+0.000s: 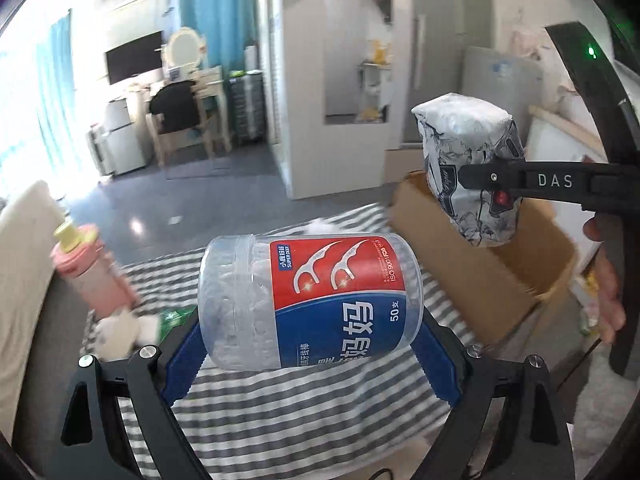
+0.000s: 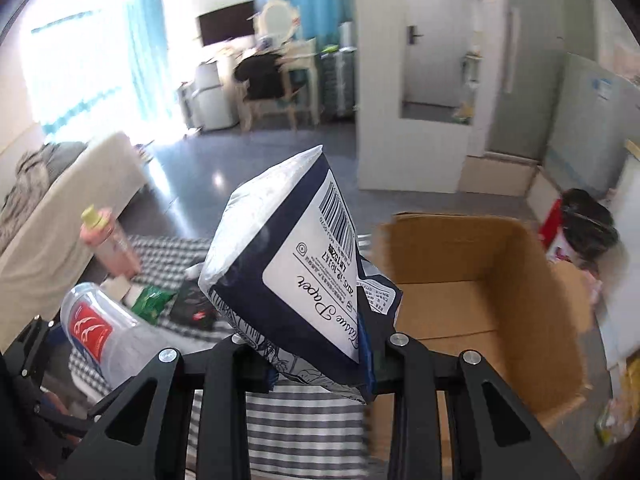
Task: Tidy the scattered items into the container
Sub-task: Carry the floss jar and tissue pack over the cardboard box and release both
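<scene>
I have the left gripper (image 1: 308,354) clamped across the jar (image 1: 310,300); my right gripper (image 2: 320,360) pinches the tissue pack (image 2: 288,276), probably nearer the box (image 2: 480,300), far right.

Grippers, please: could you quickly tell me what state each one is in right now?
Left gripper: closed on the floss pick jar, held off the striped cloth.
Right gripper: closed on the tissue pack, beside the cardboard box.

bottle (image 2: 110,246) left on striped cloth (image 2: 304,420) | cardboard box (image 2: 524,280) right, beside cloth
</scene>
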A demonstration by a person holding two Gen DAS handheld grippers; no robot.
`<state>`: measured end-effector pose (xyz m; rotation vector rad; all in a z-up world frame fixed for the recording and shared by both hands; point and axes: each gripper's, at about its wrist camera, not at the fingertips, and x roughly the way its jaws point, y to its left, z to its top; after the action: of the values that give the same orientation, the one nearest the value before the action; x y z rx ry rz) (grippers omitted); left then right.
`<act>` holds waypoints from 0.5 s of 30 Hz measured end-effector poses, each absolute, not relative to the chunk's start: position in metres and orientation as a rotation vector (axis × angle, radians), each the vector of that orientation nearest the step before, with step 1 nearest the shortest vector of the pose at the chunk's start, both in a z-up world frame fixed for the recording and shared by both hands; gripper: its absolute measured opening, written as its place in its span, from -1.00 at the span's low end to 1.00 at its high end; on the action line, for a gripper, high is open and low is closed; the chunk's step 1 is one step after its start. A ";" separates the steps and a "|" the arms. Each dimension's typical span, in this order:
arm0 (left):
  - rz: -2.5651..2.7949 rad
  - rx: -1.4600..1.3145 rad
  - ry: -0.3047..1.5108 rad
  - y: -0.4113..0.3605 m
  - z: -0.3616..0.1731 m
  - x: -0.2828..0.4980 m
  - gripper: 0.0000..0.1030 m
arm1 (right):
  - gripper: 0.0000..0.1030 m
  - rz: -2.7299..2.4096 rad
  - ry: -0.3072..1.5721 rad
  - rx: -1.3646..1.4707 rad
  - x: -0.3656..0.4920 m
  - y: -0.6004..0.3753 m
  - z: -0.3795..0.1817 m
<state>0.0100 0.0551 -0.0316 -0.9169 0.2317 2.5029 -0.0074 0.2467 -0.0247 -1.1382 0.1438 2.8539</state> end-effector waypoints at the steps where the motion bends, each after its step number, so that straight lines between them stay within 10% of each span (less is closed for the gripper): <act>1: 2.485 -0.912 0.225 0.062 -0.029 0.011 0.81 | -0.43 2.832 0.163 -1.123 -0.003 0.258 -0.024; 15: 2.142 -0.880 0.271 0.196 -0.027 0.035 0.81 | -0.42 2.545 0.441 -1.245 0.017 0.386 -0.077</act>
<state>0.0347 0.1964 -0.0267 -0.8799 0.2708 2.1424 0.0173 0.3857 -0.0769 -1.2455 0.4406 2.5449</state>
